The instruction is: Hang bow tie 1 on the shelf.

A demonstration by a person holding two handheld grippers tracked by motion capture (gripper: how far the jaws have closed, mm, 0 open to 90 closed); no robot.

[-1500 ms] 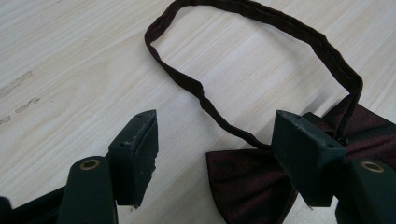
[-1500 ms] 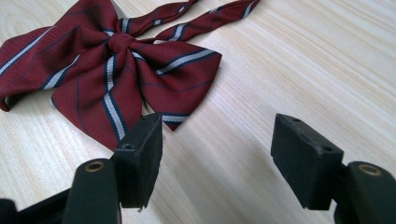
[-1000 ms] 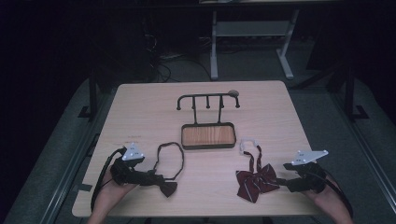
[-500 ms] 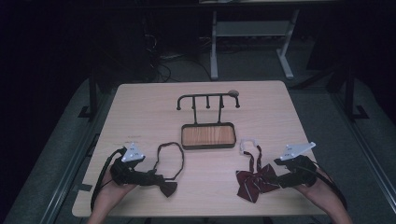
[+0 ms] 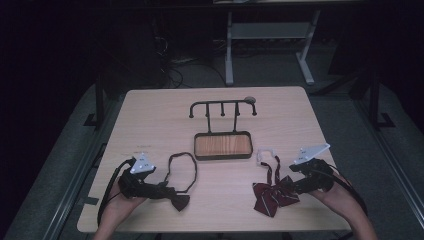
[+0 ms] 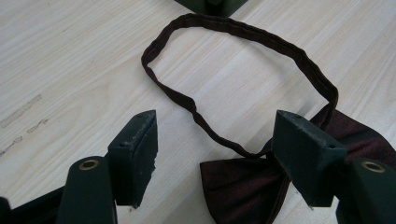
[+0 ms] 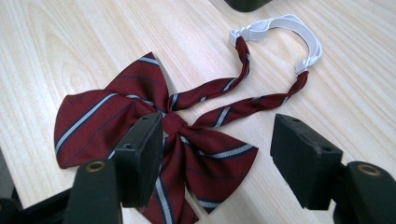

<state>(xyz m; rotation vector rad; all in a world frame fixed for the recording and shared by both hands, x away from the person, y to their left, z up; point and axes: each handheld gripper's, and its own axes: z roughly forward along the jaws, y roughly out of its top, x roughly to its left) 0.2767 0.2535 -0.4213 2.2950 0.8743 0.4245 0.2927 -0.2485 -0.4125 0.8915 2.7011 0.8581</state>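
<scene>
Nearest us, the left gripper (image 5: 165,191) hovers, jaws spread, over the dark maroon satin bow tie (image 6: 247,186) lying flat on the pale wooden counter (image 5: 150,125). The right gripper (image 5: 295,185), jaws spread too, hangs above the striped burgundy ribbon bow (image 7: 154,135). Nothing gripped yet. Beyond, the black hook rack with wooden tray (image 5: 222,145) stands bare; by my reckoning, both hangings remain.

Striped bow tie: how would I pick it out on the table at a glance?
Start at the wooden tray mid-table, then look toward the near right corner. The striped bow tie lies flat there, just ahead of the right gripper. Unlike the plain dark bow tie on the left, it is red with pale stripes and a white neck strap.
</scene>
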